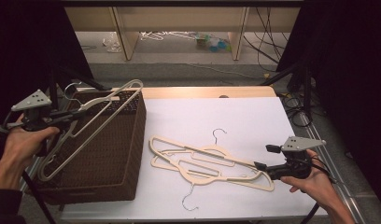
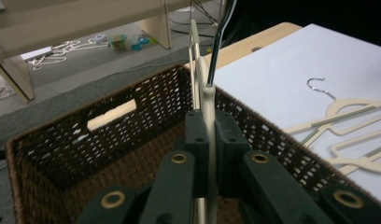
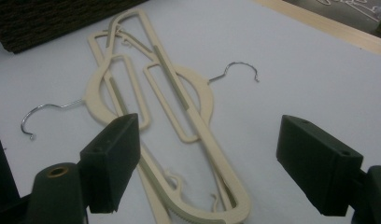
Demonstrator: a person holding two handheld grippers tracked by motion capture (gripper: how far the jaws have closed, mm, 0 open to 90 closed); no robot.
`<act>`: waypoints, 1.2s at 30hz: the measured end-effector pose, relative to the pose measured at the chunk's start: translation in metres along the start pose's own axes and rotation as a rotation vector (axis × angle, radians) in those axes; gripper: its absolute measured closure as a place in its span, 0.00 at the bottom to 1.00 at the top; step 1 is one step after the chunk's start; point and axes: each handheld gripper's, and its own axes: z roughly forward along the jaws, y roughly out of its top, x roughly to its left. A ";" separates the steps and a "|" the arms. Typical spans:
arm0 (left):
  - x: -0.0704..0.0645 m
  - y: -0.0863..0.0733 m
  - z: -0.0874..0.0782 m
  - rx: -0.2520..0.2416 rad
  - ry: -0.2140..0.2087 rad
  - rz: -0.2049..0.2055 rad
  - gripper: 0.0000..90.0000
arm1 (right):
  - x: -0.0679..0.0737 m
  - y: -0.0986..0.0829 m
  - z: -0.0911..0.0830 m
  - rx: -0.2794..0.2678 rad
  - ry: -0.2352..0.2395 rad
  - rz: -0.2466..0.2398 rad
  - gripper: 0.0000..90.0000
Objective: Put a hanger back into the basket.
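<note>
A cream plastic hanger [image 1: 107, 97] with a metal hook hangs tilted over the brown wicker basket [image 1: 118, 158] at the table's left. My left gripper [image 1: 79, 112] is shut on it near the neck; in the left gripper view its jaws clamp the hanger [image 2: 205, 93] above the basket's inside [image 2: 109, 107]. Two more cream hangers [image 1: 202, 161] lie overlapping on the white table top [image 1: 216, 116]. My right gripper [image 1: 258, 166] stands open at their right end. In the right gripper view the gripper [image 3: 214, 163] straddles the near end of those hangers [image 3: 179, 93] with its jaws wide apart.
A wooden table edge [image 1: 202, 92] runs along the back. Beyond it are light wooden furniture legs [image 1: 125, 37], cables and small clutter [image 1: 212, 43] on the floor. Black stand legs [image 1: 291, 72] rise at the back right.
</note>
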 end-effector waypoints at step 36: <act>0.026 -0.069 0.043 0.231 0.102 -0.073 0.91 | 0.005 -0.005 0.012 0.029 0.025 -0.013 0.24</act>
